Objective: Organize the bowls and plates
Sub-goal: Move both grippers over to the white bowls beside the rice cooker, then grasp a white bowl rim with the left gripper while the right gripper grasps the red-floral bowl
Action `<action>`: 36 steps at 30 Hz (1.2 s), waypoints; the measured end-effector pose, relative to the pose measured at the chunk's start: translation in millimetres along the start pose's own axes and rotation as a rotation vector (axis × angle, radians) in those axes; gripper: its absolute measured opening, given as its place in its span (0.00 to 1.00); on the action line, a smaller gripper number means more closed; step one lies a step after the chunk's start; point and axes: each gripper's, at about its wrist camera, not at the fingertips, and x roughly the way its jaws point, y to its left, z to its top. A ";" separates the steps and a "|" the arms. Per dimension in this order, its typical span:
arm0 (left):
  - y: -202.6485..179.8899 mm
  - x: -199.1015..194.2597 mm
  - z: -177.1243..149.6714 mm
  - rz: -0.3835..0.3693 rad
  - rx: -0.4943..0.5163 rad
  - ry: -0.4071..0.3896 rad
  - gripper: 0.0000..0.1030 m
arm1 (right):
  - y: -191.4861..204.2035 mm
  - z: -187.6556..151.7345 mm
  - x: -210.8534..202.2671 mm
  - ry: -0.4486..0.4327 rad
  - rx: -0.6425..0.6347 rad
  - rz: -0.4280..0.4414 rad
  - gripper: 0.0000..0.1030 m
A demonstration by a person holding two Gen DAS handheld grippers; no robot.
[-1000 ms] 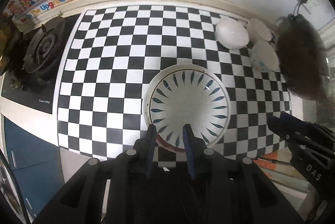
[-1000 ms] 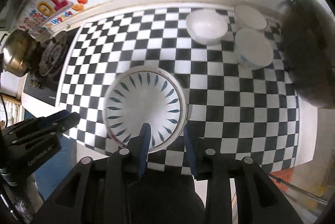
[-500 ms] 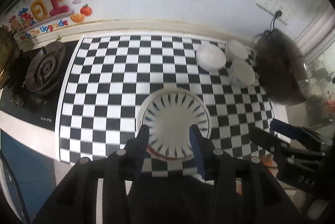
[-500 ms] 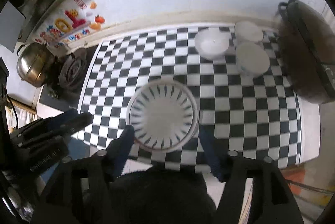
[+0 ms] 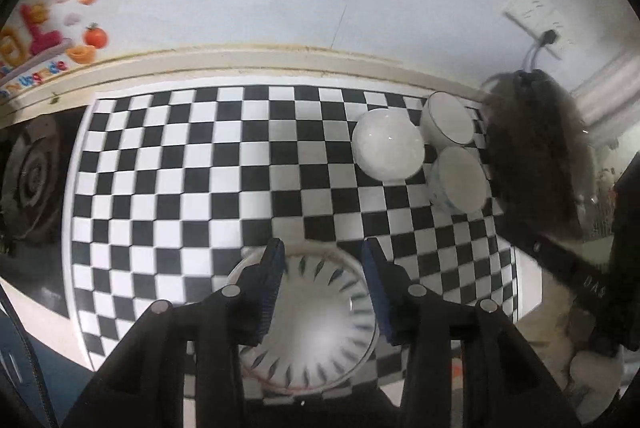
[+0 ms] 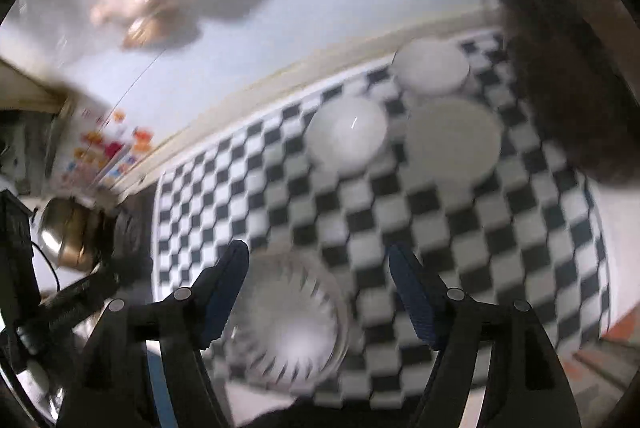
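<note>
1. The left hand-held gripper (image 5: 323,282) stood spread, empty, above the patterned plate (image 5: 308,324); the right hand-held gripper (image 6: 318,286) stood wider, also empty.
2. The plate lay at the near edge of the checkered desk (image 5: 200,168).
3. Three white bowls (image 5: 387,144) clustered far right, beside a dark pot (image 5: 536,156).

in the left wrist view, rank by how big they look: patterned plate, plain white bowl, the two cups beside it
1. Patterned plate, though it sits nearest the camera.
2. Plain white bowl.
3. The two cups look about alike; no ranking between them.
</note>
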 end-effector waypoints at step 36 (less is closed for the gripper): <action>-36.7 231.0 103.9 -0.028 -0.137 0.330 0.27 | -59.8 157.0 252.1 0.486 -0.236 -0.124 0.07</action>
